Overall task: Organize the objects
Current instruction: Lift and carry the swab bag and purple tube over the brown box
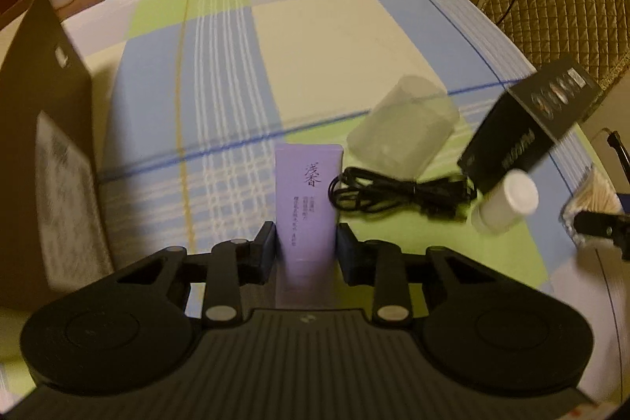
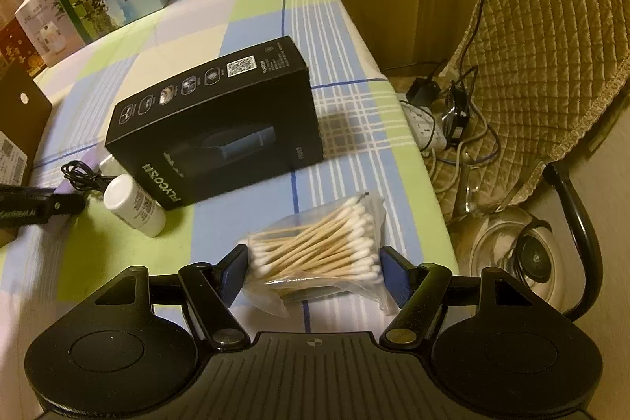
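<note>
Both views are dim and tinted warm yellow by indoor light. Strong fisheye bending curves the table (image 1: 220, 38) edge, and the corners go black. In the left wrist view, motion blur smears the black box (image 1: 523, 128) and white bottle (image 1: 508, 201) to the right of the left claw (image 1: 306, 254), and the brown panel (image 1: 43, 144) to its left. The right wrist view is sharper; beyond the right claw (image 2: 313, 272), the box (image 2: 220, 121) casts a soft shadow to the right, and the bag of cotton swabs (image 2: 319, 254) between its fingers shows faint glare.
</note>
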The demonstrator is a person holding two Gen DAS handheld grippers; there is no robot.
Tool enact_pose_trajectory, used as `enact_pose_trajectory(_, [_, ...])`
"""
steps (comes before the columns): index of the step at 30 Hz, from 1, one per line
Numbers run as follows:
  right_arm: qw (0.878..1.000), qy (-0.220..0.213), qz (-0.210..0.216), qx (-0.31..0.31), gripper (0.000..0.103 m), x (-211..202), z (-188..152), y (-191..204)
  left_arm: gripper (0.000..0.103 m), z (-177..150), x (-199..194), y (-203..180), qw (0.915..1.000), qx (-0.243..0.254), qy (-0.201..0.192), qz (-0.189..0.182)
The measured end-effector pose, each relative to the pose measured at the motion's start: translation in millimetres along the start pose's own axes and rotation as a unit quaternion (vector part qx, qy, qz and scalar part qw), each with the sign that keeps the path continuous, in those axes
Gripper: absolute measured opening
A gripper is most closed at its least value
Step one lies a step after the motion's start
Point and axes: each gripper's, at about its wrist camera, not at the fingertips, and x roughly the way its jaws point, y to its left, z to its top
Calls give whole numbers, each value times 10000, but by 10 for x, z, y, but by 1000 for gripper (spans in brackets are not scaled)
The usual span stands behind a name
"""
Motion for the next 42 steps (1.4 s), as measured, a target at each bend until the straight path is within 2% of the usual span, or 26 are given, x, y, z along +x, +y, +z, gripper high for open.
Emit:
enact_pose_trajectory(11, [9991, 119, 231, -329, 68, -64, -165, 161, 27, -712, -508, 331, 9985, -293, 452, 71])
enact_pose_trajectory(16, [9982, 178, 342, -461, 68, -108, -260, 246, 28, -932, -674, 479, 9969, -460, 604, 189])
enact_pose_trajectory(28, [9970, 201, 452, -594, 68, -221, -419, 369, 29, -843, -639, 435, 9979, -246, 540, 273])
enact_pose_trajectory(36, [9965, 137, 507, -654, 68, -351, -500, 455, 29, -1006, -759, 490, 9977, -347, 543, 200])
enact_pose_trajectory(42, [9928, 46, 739, -937, 68, -447, -501, 725, 29, -1129, -1008, 655, 9976, -527, 380, 230])
